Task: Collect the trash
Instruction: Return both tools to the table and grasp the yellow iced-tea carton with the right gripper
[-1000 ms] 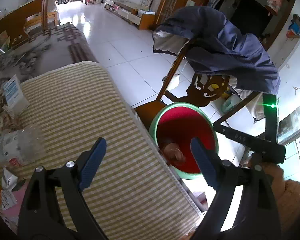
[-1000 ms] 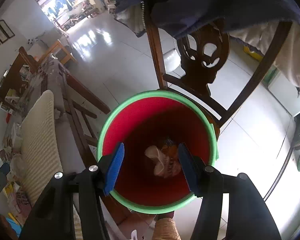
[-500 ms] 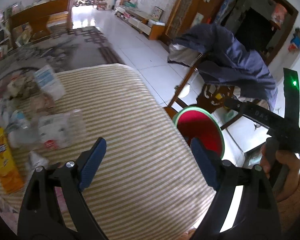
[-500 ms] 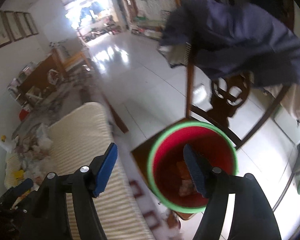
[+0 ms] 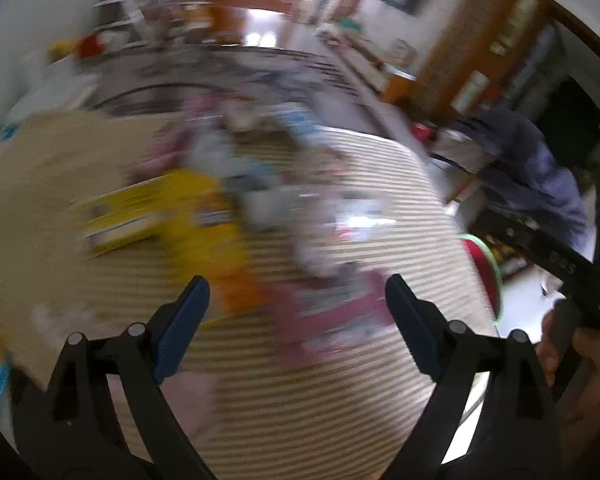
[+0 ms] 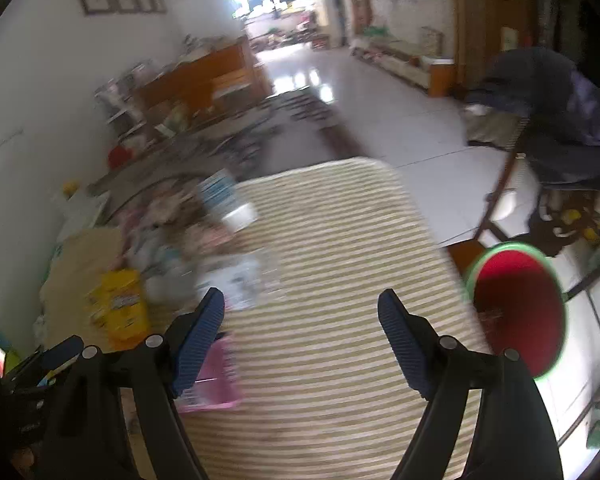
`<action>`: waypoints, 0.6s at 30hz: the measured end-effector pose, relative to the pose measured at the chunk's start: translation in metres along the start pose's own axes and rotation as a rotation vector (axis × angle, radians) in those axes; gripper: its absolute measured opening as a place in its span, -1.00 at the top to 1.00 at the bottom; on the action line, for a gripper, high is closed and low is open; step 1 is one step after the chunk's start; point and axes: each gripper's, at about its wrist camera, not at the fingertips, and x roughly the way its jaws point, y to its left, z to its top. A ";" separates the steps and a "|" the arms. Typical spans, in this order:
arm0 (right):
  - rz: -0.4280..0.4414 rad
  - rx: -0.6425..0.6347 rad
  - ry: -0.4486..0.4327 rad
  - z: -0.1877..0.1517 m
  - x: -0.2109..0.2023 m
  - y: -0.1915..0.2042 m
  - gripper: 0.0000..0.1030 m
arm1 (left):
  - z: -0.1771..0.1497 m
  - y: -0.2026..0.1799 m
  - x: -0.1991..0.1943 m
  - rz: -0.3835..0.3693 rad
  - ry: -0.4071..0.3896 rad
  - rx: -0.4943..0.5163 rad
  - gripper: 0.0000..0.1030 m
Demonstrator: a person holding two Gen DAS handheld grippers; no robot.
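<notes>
1. Left wrist view, heavy motion blur. Your left tool (image 5: 296,312) is spread wide with nothing between the blue pads (image 5: 182,322).
2. It sits over the striped surface (image 5: 308,412). The trash pile (image 5: 284,200) is smeared across 11 to 1 o'clock, ahead of the tips.
3. Yellow box (image 5: 156,216) lies at 10 o'clock in the pile. A pink wrapper (image 5: 332,312) lies between the tips, nearer the right pad. Finer detail is too blurred to tell.
4. Red bin with green rim (image 5: 486,268) shows as a sliver at 3 o'clock, just past the surface edge.
5. Your right hand (image 5: 576,364) is at 4 o'clock, gripping the handle of the other tool. A chair with a dark jacket (image 5: 532,176) draped on it is at 2 o'clock.
6. Right wrist view, sharper. Your right tool (image 6: 302,326) is also spread wide and holds nothing.
7. It points across the striped surface (image 6: 340,400). The trash pile (image 6: 188,240) is at 10 to 11 o'clock, left of the tips.
8. Yellow box (image 6: 118,306) stands at 9 o'clock. A clear packet with white print (image 6: 236,280) lies just ahead of the left pad (image 6: 198,334). The pink wrapper (image 6: 214,380) is partly hidden behind that pad.
9. A blue-and-white carton (image 6: 220,192) lies at the far side of the pile, at 11 o'clock.
10. The red bin (image 6: 516,304) is at 3 o'clock, off the surface's right edge and just beside it, with a little trash visible inside. The jacket chair (image 6: 548,120) is behind the bin at 2 o'clock.
</notes>
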 end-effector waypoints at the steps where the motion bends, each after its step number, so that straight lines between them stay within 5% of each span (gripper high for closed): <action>1: 0.017 -0.019 0.011 -0.002 0.005 0.013 -0.49 | -0.002 0.019 -0.006 0.033 -0.005 -0.036 -0.68; 8: 0.129 -0.199 0.112 -0.013 0.046 0.103 -0.57 | -0.031 0.125 -0.027 0.153 0.063 -0.253 -0.69; 18: 0.193 -0.204 0.314 -0.011 0.129 0.153 -0.58 | -0.075 0.153 0.004 0.064 0.220 -0.410 -0.69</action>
